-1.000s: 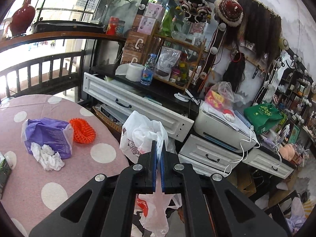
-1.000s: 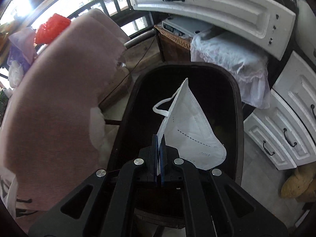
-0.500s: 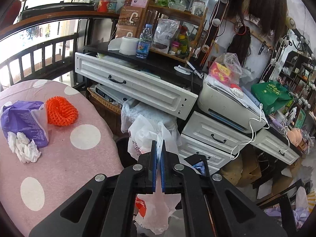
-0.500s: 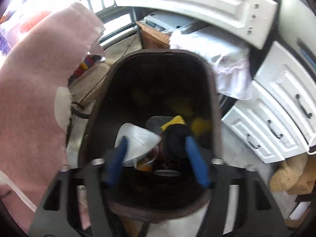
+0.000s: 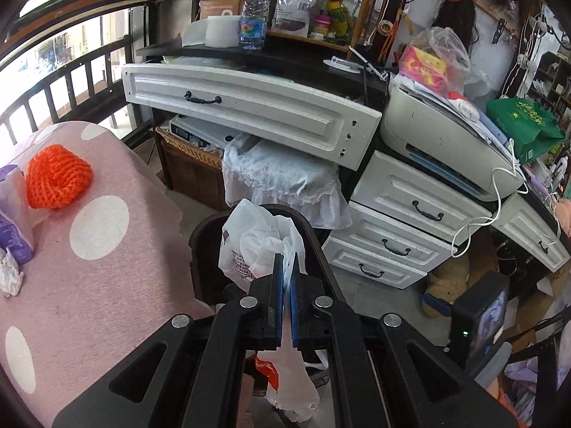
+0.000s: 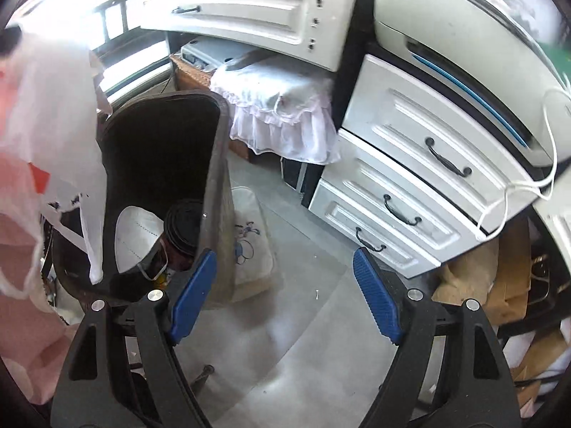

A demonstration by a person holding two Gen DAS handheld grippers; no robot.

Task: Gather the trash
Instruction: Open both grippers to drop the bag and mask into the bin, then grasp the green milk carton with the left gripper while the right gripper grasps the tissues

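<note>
The pink polka-dot tablecloth (image 5: 89,267) is filling the left of the left wrist view, and beyond it the white drawer unit (image 5: 399,221) is crowding the right. Between them, on the floor, the dark bin (image 6: 160,149) is standing open, its long oval mouth running away from the camera toward the drawers.

The white plastic bag (image 5: 260,246) is hanging over that bin now, its long axis running roughly top to bottom, crumpled upper part above the pads and its tail with the red print trailing below. The left gripper (image 5: 284,285) is pinching it tight, blue pads closed on the film. A second ago that bag was hanging beside the table edge; it is sitting over the bin's mouth now.

The right gripper (image 6: 285,285) is opening, jaws spreading wide with nothing between them (only bare floor showing in the gap). The white face mask (image 6: 137,239) it was pinching a second ago is lying inside the bin, curved edge up, beside a black round lid (image 6: 183,226).

On the table the orange knitted piece (image 5: 59,176) and a crumpled tissue (image 5: 9,276) are lying where they were.
</note>
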